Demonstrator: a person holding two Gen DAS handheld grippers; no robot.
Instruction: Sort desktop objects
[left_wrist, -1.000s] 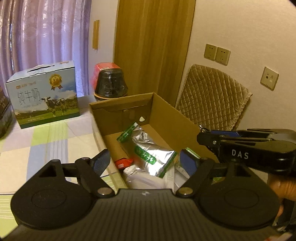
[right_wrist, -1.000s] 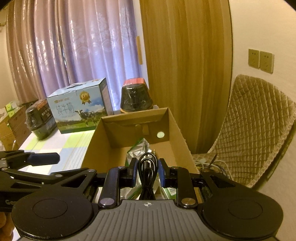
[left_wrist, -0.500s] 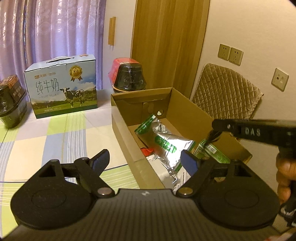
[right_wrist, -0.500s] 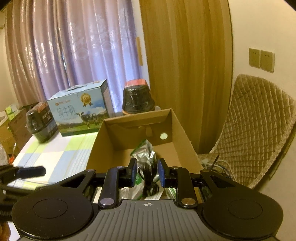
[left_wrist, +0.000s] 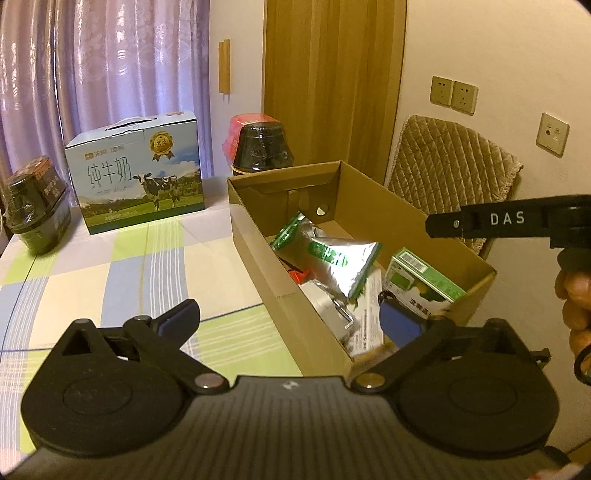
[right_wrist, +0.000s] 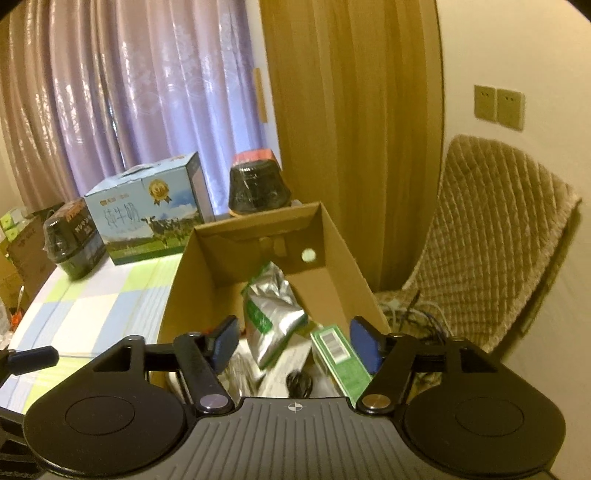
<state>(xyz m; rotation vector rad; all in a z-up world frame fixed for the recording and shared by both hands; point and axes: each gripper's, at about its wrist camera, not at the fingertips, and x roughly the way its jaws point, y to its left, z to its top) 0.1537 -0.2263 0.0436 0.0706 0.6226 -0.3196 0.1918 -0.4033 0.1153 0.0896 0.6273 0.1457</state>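
An open cardboard box (left_wrist: 255, 236) stands on the checked tablecloth (left_wrist: 110, 273). Inside lie a silver pouch (left_wrist: 332, 254), a green carton (left_wrist: 424, 280) and papers. My left gripper (left_wrist: 290, 321) is open and empty, low at the box's near left wall. My right gripper (left_wrist: 443, 223) reaches in from the right above the box, with a hand (left_wrist: 576, 295) behind it. In the right wrist view my right gripper (right_wrist: 294, 341) is open over the box (right_wrist: 181, 295). A black cable (right_wrist: 299, 384) lies loose below it, between the silver pouch (right_wrist: 277, 314) and the green carton (right_wrist: 340, 358).
A blue milk gift box (left_wrist: 136, 173) and two dark wrapped jars (left_wrist: 262, 147) (left_wrist: 37, 206) stand at the table's back. A quilted chair (left_wrist: 454, 162) sits right of the box against the wall, with wires (right_wrist: 406, 314) on its seat.
My right gripper opened and let go of the black cable, which now lies in the box. My left gripper drew back, showing more of the table and box.
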